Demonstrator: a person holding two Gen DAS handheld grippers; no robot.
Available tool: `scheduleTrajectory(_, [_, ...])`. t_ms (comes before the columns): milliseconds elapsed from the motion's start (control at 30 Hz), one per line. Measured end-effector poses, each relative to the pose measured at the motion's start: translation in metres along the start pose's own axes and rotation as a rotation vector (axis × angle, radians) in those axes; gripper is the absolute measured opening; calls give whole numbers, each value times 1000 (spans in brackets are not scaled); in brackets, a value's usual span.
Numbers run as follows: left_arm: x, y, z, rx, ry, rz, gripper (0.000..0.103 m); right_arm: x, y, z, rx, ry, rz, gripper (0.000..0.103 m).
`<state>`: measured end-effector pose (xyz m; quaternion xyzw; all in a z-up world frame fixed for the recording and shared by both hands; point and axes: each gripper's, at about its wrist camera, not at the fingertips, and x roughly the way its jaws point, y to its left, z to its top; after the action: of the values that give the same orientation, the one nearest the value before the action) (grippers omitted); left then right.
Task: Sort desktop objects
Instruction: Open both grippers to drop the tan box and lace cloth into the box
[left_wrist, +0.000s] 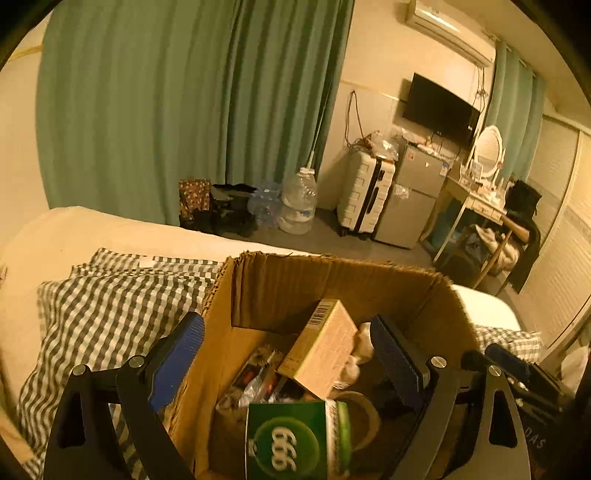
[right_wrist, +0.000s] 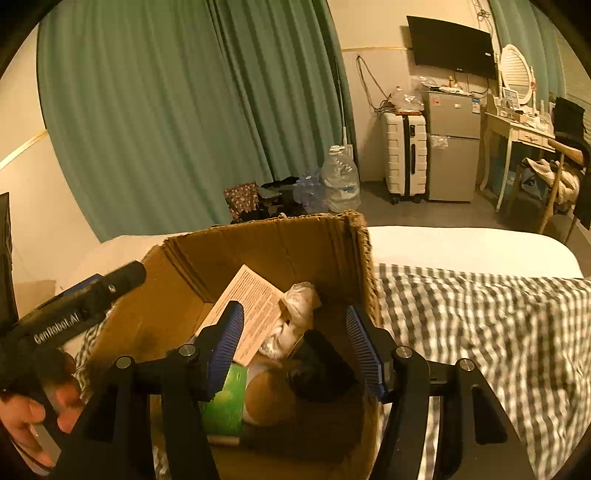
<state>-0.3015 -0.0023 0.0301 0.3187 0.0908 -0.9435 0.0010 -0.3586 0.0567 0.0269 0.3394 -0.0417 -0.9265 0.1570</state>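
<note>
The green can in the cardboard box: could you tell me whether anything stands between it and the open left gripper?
Nothing visible does. The green can lies on top in the cardboard box, directly between the spread fingers of the left gripper; the tan carton sits just beyond it.

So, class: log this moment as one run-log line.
left tool: open | right tool: open | both above brown cardboard box | green 666 can inside

Both claws (left_wrist: 288, 354) (right_wrist: 295, 350): black linkages, silver pivot screws, ribbed blue pads (right_wrist: 225, 350); white "GenRobot.AI" lettering; bare hand (right_wrist: 33, 424).

Bedroom: bed (right_wrist: 461, 243), curtains (left_wrist: 184, 103), vanity (right_wrist: 517, 125).
</note>
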Motion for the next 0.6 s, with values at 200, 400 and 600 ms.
scheduleTrajectory(200, [-77,-15,10,32,-59,-6,99,-71,23,9,-47,-52,-23,59])
scheduleTrajectory(400, [-143,-22,19,58,-91,-14,103,-147,51,22,-71,-123,-44,88])
scheduleTrajectory(600, [-189,-6,10,31,-74,17,103,-191,70,14,-77,-120,-33,92])
